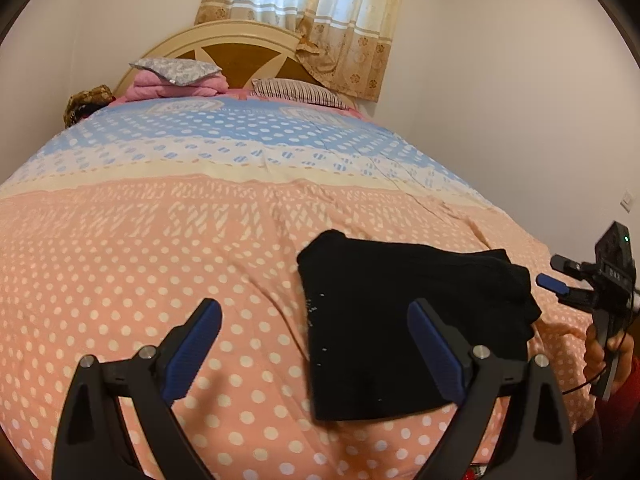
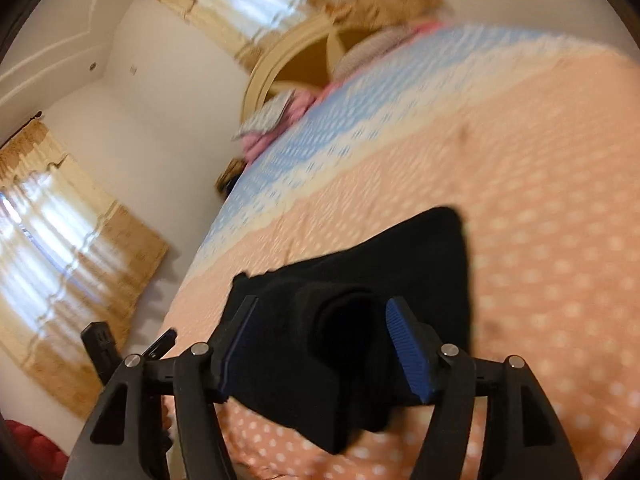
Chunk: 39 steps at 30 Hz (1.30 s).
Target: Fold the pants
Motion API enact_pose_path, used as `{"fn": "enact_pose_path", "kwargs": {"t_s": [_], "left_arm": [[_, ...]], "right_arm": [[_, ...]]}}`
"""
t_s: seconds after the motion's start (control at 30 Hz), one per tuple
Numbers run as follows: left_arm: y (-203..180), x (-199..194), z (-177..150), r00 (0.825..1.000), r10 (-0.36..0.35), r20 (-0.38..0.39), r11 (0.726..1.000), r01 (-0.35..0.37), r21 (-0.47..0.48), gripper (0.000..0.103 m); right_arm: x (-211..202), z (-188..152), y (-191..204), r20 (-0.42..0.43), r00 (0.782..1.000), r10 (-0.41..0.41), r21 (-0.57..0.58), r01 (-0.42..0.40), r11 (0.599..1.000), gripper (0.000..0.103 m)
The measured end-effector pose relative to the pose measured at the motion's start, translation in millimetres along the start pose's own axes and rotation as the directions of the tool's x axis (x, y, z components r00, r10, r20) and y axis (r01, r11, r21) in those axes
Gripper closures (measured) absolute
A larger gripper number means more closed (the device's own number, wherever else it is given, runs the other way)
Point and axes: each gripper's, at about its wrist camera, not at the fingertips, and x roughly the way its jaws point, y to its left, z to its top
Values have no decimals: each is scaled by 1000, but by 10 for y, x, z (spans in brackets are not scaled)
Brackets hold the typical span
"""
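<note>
Black pants lie folded into a compact, roughly square bundle on the bed, over the peach, white-dotted part of the quilt. From the left wrist view, the left gripper hangs above the quilt with its jaws spread wide and nothing between them; the bundle sits just ahead of and partly behind the right-hand jaw, while the left-hand jaw has only dotted quilt in front of it. Off beyond the bundle's far side, the right gripper comes in from the edge of that view, its blue tip close to the bundle's rumpled corner, with the person's hand on its handle.

From the right wrist view, which is blurred, the right gripper has its jaws parted fairly wide, and a thick rolled fold of the pants lies in the gap between the blue pads. Whether the pads touch the cloth cannot be told. The rest of the bundle spreads out ahead of the jaws on the bed.

Farther ahead of the left jaws, the quilt turns to cream and blue bands, then come pillows, a pink folded blanket, a rounded wooden headboard and a yellow curtain.
</note>
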Motion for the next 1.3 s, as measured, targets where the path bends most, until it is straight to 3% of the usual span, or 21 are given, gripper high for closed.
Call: {"fn": "enact_pose_path", "kwargs": {"t_s": [0.1, 0.23, 0.3, 0.37, 0.4, 0.43, 0.53, 0.7, 0.87, 0.97, 1.07, 1.13, 1.2, 1.3], "left_arm": [[-95, 5, -22, 1000, -7, -12, 1000, 8, 24, 6], [-205, 12, -52, 1000, -22, -19, 999, 22, 49, 6], [-246, 33, -69, 999, -29, -26, 998, 30, 47, 6], [-282, 36, -88, 999, -35, -32, 998, 37, 48, 6], [-304, 32, -97, 999, -37, -35, 998, 39, 53, 6], [-324, 21, -105, 999, -35, -34, 997, 37, 63, 6], [-372, 11, -116, 999, -17, -28, 995, 19, 97, 6], [-351, 88, -122, 999, -19, -45, 997, 23, 77, 6], [-372, 126, -144, 998, -23, -61, 997, 27, 77, 6], [-378, 102, -134, 999, -15, -50, 996, 19, 90, 6], [-338, 105, -123, 999, -23, -44, 997, 26, 70, 6], [-326, 127, -132, 998, -32, -50, 998, 35, 57, 6], [-334, 166, -146, 997, -37, -63, 998, 41, 53, 6], [-369, 187, -172, 996, -46, -76, 997, 50, 55, 6]], "right_arm": [[-80, -156, 42, 12, 1000, -17, -12, 17, 1000, 37], [52, -415, 273, -39, 999, -11, -96, 7, 995, 37], [177, -445, 355, -42, 997, -58, -143, 51, 988, 37], [347, -418, 386, -48, 995, -87, -160, 78, 984, 50], [441, -399, 366, -66, 994, -90, -157, 79, 984, 74], [534, -377, 333, -90, 988, -122, -157, 107, 982, 91], [574, -270, 319, -83, 987, -135, -157, 121, 980, 92], [423, -24, 393, -6, 991, -136, -208, 132, 969, 92], [691, -94, 129, -60, 979, -196, -202, 180, 963, 92], [616, -74, 49, -53, 990, -133, -136, 125, 983, 88], [420, -16, 21, -45, 992, -122, -69, 118, 991, 74], [199, -32, -4, 17, 994, -111, -52, 112, 992, 51], [60, -82, -17, 59, 992, -114, -39, 116, 992, 45], [102, -196, 12, 39, 994, -104, -55, 106, 993, 45]]}}
